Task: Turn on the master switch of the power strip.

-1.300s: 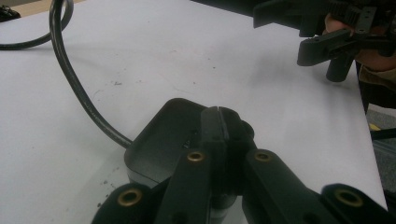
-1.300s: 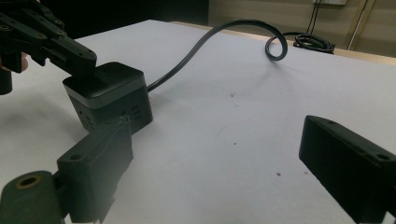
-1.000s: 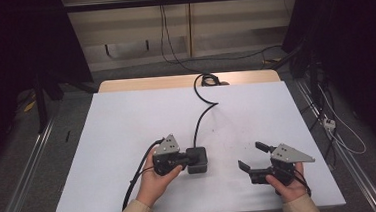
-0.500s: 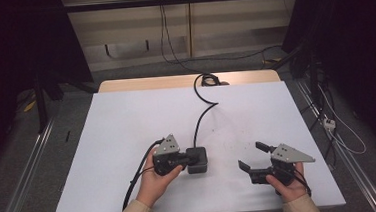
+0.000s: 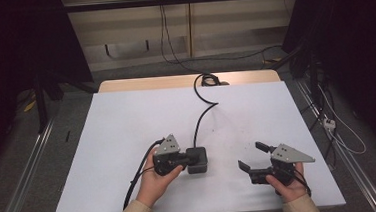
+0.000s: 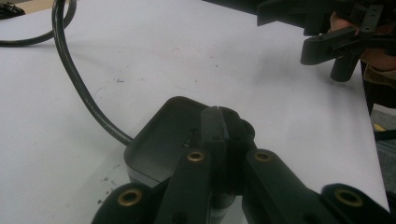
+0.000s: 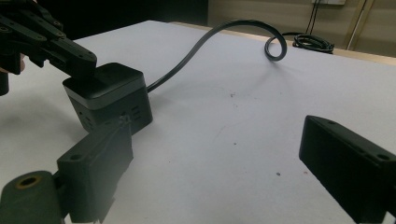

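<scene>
We hold the left tool with its jaws pressed together, and the tips rest on the top face of the black power box. In the left gripper view the two jaws meet with no gap, so they pinch nothing; they only press down on the lid. The box sits on the white desk, a little to the six o'clock side of the middle, and the left tool comes to it from nine o'clock. The thick black cable leaves the box toward twelve o'clock, bends once and ends in a coil at the far edge of the desk. The right tool is at three o'clock from the box, well apart from it, with its jaws spread wide and empty, pointing toward the box.

We think the risk is this: the left tool only pushes from above, so the box can slide or tip on the smooth desk when the right tool reaches it. Also the stiff cable can pull the box back or turn it, because its bend acts like a spring.
</scene>
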Demonstrator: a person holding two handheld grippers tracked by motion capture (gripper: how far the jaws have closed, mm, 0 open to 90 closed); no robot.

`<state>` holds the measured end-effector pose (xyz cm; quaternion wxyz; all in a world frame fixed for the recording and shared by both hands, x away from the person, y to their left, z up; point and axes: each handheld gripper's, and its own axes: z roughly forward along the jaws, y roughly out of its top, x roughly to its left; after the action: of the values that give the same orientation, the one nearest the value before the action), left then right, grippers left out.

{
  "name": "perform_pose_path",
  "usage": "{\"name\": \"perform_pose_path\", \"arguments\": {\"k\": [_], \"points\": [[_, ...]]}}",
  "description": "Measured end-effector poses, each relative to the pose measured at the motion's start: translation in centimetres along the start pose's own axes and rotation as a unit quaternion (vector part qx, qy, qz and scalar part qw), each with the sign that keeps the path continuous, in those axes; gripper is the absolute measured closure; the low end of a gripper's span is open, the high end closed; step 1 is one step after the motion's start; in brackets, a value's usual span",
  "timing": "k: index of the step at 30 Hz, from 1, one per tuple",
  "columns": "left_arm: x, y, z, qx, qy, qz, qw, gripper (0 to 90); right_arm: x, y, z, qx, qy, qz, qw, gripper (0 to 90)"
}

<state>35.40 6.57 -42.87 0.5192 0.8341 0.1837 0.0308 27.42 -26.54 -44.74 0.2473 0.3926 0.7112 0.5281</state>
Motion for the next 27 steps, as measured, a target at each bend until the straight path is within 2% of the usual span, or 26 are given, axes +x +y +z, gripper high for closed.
{"name": "perform_pose_path", "arguments": {"k": [27], "points": [[-0.35,0.29,0.04,0.013,0.01,0.004,0.9998,90.0,-0.03,-0.04,0.03,0.0,0.0,0.002,1.0,9.5]]}}
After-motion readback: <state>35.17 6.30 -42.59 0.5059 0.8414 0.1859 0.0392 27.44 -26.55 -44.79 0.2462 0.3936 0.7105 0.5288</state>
